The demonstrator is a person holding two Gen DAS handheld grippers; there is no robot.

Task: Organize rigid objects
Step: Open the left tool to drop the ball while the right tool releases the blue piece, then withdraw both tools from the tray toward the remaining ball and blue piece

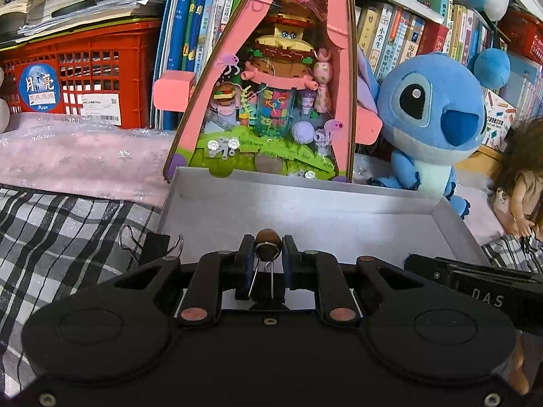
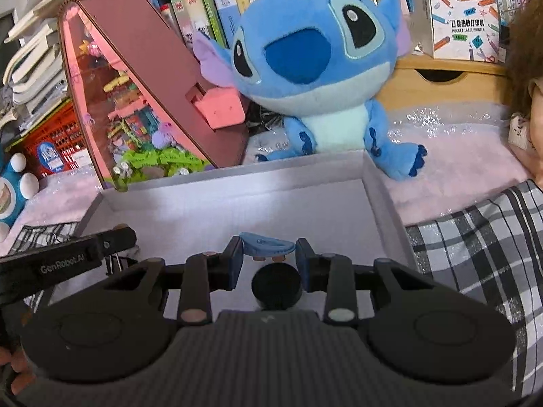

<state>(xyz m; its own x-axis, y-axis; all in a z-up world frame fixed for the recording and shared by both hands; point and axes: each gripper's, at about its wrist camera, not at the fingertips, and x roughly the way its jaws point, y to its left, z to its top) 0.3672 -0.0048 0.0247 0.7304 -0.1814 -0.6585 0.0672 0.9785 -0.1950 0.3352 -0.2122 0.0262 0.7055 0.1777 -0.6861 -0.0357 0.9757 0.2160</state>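
Note:
My left gripper (image 1: 268, 249) is shut on a small brown binder clip (image 1: 268, 240) with wire handles, holding it over the near part of a shallow grey box (image 1: 305, 210). My right gripper (image 2: 269, 254) is shut on a flat blue plastic piece (image 2: 266, 245), held over the same grey box (image 2: 237, 210). A black round object (image 2: 276, 285) shows just below it, between the fingers. The left gripper's body (image 2: 68, 257) shows at the left of the right wrist view, and the right gripper's body (image 1: 475, 278) at the right of the left wrist view.
Behind the box stand a pink triangular toy-brick display (image 1: 271, 101) and a blue plush toy (image 1: 434, 122). A red crate (image 1: 85, 68) with stacked papers is at far left, bookshelves behind. A doll (image 1: 519, 186) is at right. The box rests on pink cloth and plaid fabric (image 1: 68, 230).

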